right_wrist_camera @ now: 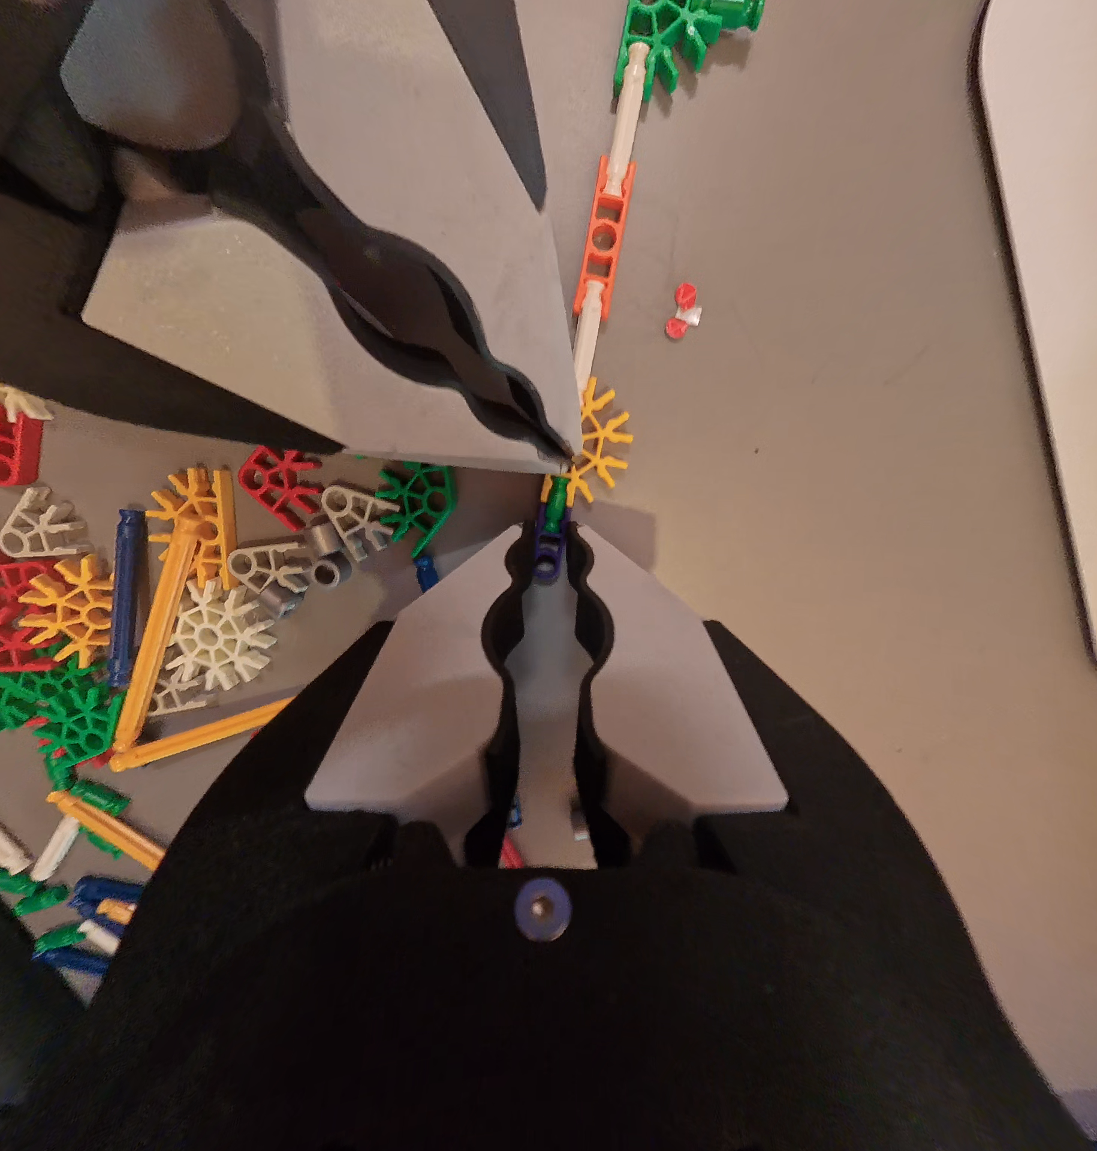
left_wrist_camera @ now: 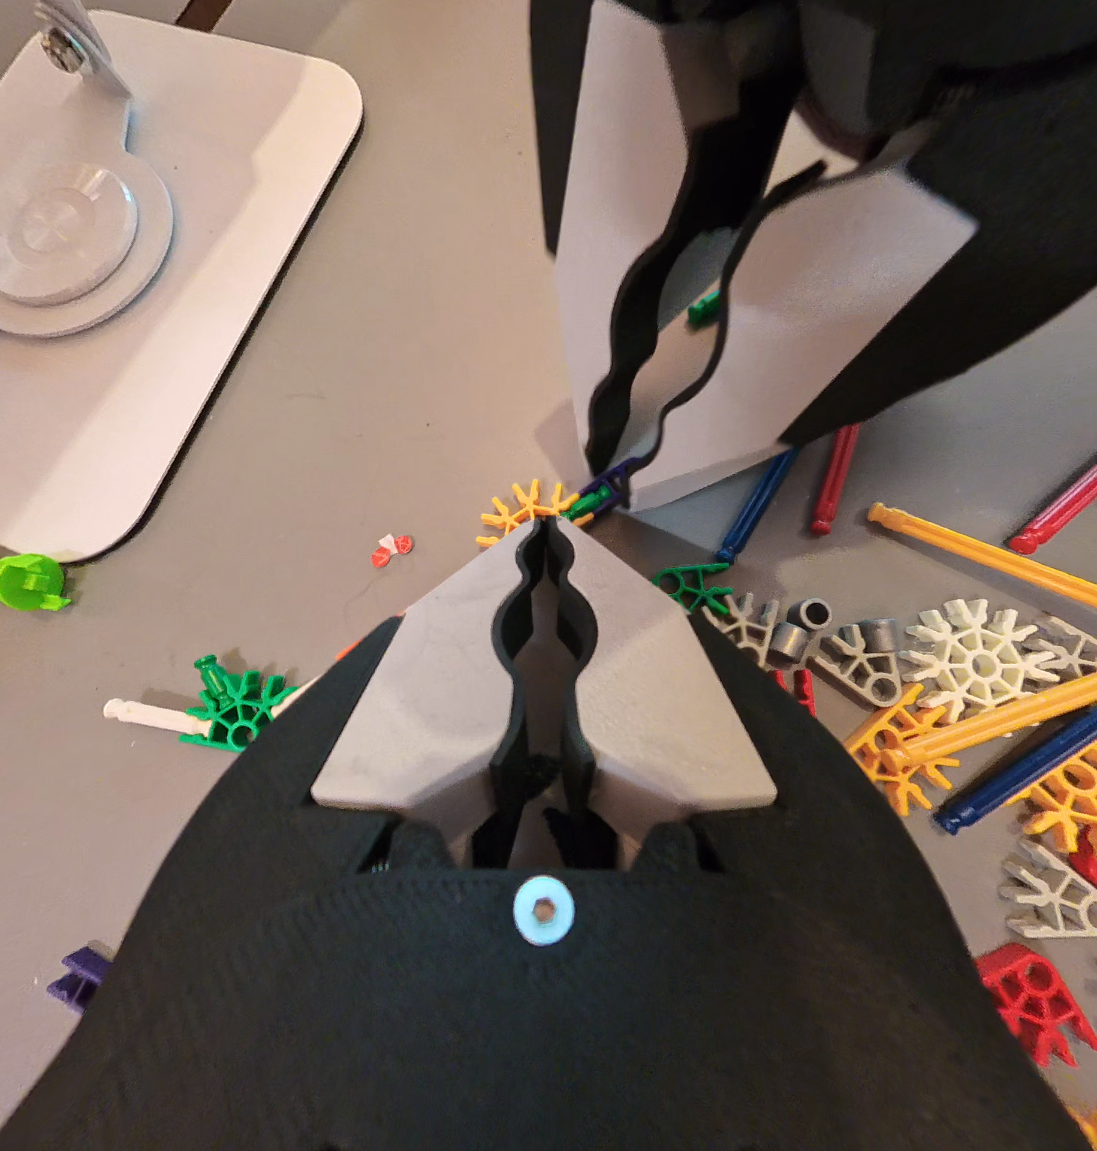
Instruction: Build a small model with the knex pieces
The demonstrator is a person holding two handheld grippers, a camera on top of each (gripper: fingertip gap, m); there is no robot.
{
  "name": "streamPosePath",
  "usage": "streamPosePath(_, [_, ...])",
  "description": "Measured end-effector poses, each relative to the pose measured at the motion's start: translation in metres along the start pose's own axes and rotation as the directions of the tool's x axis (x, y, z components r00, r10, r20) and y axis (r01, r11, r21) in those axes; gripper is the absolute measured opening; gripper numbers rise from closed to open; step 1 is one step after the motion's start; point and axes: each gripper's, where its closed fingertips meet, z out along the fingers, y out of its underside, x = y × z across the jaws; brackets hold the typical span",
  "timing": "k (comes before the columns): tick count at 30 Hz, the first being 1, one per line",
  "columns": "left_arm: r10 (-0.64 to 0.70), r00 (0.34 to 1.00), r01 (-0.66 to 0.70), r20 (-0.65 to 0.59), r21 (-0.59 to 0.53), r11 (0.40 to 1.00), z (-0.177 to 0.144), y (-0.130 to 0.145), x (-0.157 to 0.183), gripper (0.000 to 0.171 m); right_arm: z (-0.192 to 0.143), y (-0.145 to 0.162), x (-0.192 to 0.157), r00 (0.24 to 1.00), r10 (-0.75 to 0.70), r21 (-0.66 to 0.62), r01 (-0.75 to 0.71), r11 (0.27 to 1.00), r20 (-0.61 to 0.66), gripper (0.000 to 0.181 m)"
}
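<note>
The left gripper [left_wrist_camera: 545, 522] is pressed together at its tips, and the edge of a yellow snowflake piece [left_wrist_camera: 524, 507] is pinched there. In the right wrist view the same yellow piece [right_wrist_camera: 602, 442] is seen sticking out past the tips of the left gripper [right_wrist_camera: 565, 453].

The right gripper [right_wrist_camera: 549, 535] is closed on a small purple piece [right_wrist_camera: 547, 551], which is held right at its tips. A short green rod [right_wrist_camera: 556, 497] is joined to the purple piece and reaches up to the yellow snowflake piece, so the three parts are lined up between the two grippers. In the left wrist view the right gripper [left_wrist_camera: 614, 476] is seen coming down from above, with the purple piece [left_wrist_camera: 611, 478] and the green rod [left_wrist_camera: 589, 501] at its tips, just beside the yellow piece.

A grey table [left_wrist_camera: 409, 311] is seen under it all. A pile of loose building pieces [right_wrist_camera: 129, 592] is spread on the table on the right gripper's left side. A white rod with an orange piece [right_wrist_camera: 603, 243] and a green piece [right_wrist_camera: 664, 37] on it is laid on the table past the yellow one. A tiny red and white bit [right_wrist_camera: 683, 311] is seen near it. A white flat stand [left_wrist_camera: 129, 280] is set well apart at the far side.
</note>
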Motion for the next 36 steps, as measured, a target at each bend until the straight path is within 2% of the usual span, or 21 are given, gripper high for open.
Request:
streamPosePath(1, [-0.005, 1.000, 0.005, 0.001, -0.009, 1.000, 0.000, 0.000, 0.000, 0.000, -0.003, 0.005, 0.003, 0.999, 0.036, -0.003, -0.036, 0.999, -0.003, 0.018])
streamPosePath(2, [-0.015, 1.000, 0.015, 0.004, -0.017, 1.000, -0.001, 0.000, 0.000, 0.000, -0.009, 0.008, 0.007, 0.998, 0.059, 0.013, -0.058, 0.998, -0.015, 0.039])
streamPosePath(3, [-0.033, 0.999, 0.033, 0.003, -0.017, 0.999, -0.002, -0.001, -0.001, 0.001, -0.016, 0.008, 0.008, 0.997, 0.074, 0.043, -0.074, 0.996, -0.014, 0.041])
streamPosePath(5, [-0.046, 0.999, 0.046, 0.010, 0.015, 0.999, -0.010, -0.006, -0.003, 0.007, -0.032, 0.008, 0.006, 0.995, 0.097, 0.096, -0.096, 0.991, -0.007, 0.039])
streamPosePath(7, [-0.060, 0.997, 0.059, 0.039, 0.031, 0.998, -0.022, -0.009, -0.009, 0.021, -0.045, 0.010, 0.005, 0.995, 0.096, 0.135, -0.091, 0.987, -0.032, 0.038])
streamPosePath(10, [-0.091, 0.993, 0.085, 0.081, 0.070, 0.994, -0.048, -0.011, -0.015, 0.032, -0.054, 0.018, -0.006, 0.992, 0.119, 0.167, -0.111, 0.980, -0.036, 0.039])
streamPosePath(15, [-0.141, 0.981, 0.133, 0.136, 0.071, 0.989, -0.085, 0.010, -0.016, 0.043, -0.064, 0.027, -0.027, 0.990, 0.118, 0.226, -0.098, 0.969, -0.076, 0.038])
streamPosePath(19, [-0.184, 0.968, 0.178, 0.169, 0.048, 0.983, -0.105, 0.037, -0.009, 0.044, -0.077, 0.022, -0.041, 0.984, 0.171, 0.325, -0.144, 0.935, -0.057, 0.033])
streamPosePath(28, [-0.255, 0.939, 0.257, 0.230, 0.025, 0.966, -0.142, 0.082, 0.006, 0.043, -0.071, 0.026, -0.069, 0.986, 0.160, 0.352, -0.131, 0.927, -0.056, 0.031])
streamPosePath(36, [-0.310, 0.911, 0.317, 0.271, 0.016, 0.948, -0.165, 0.110, 0.008, 0.042, -0.063, 0.024, -0.080, 0.985, 0.167, 0.360, -0.142, 0.922, -0.039, 0.031])
